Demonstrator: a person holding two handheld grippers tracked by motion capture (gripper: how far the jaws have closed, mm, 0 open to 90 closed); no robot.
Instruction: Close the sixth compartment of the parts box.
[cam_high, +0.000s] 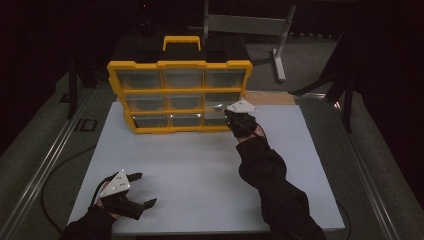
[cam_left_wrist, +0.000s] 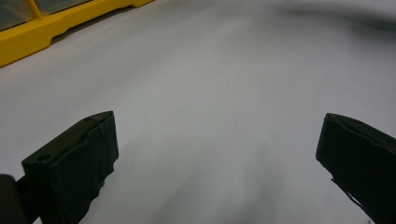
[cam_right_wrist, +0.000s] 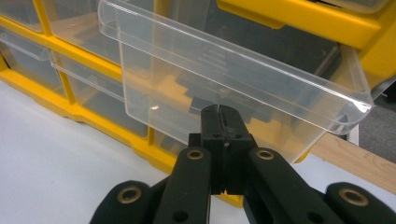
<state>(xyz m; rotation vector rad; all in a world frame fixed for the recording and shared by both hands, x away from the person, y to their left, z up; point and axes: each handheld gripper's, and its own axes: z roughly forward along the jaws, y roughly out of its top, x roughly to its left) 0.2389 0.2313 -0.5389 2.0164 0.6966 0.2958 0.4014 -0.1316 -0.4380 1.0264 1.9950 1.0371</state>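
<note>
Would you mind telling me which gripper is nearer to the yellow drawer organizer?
The right gripper is nearer: it sits at the yellow drawer organizer, shut at a pulled-out clear drawer. The left gripper hovers open near the table's near-left corner.

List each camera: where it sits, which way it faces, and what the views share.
High view: above the table, facing forward and down on the yellow drawer organizer, both forearms and grippers.
Left gripper view: on the left gripper, facing white tabletop, jaws apart.
Right gripper view: on the right gripper, facing a clear plastic drawer, jaws together.
Shared: all three show the organizer.
</note>
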